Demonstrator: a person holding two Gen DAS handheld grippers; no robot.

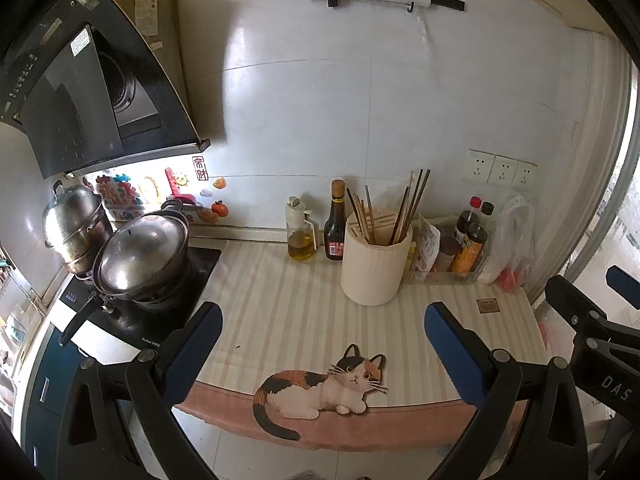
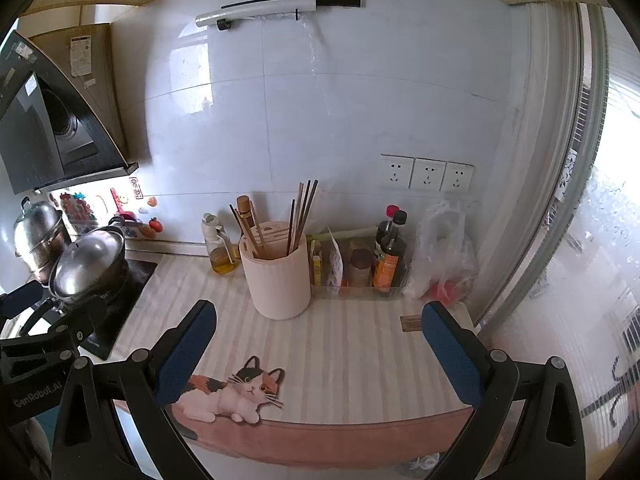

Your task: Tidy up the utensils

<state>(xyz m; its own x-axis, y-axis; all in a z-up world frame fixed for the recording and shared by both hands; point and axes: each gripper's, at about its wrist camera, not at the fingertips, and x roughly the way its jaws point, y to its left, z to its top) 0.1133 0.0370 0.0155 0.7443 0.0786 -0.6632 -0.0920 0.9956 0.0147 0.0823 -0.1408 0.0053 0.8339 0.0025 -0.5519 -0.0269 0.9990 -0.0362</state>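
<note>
Striped cat mat [image 1: 304, 304] covering counter. We are seeing one cream holder [image 1: 374, 268] mid-mat, chopsticks [image 1: 404, 210] standing inside, count unclear. We are holding left gripper [image 1: 322, 354] and right gripper [image 2: 320, 354] spread wide, both empty.

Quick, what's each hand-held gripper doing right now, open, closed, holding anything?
Left hand-held gripper: open, holding nothing.
Right hand-held gripper: open, holding nothing.

On the counter [image 1: 280, 304] a mat [image 1: 420, 360] lies at the front edge. A utensil holder [image 1: 374, 264] stands on the mat toward the wall, with chopsticks [image 1: 410, 212] upright in it. Behind and left of it stand an oil dispenser [image 1: 301, 234] and a sauce bottle [image 1: 335, 224]; to its right, more bottles [image 1: 472, 240] and a plastic bag [image 1: 512, 236]. Far left, two lidded pots [image 1: 140, 256] sit on the stove [image 1: 176, 304].
</note>
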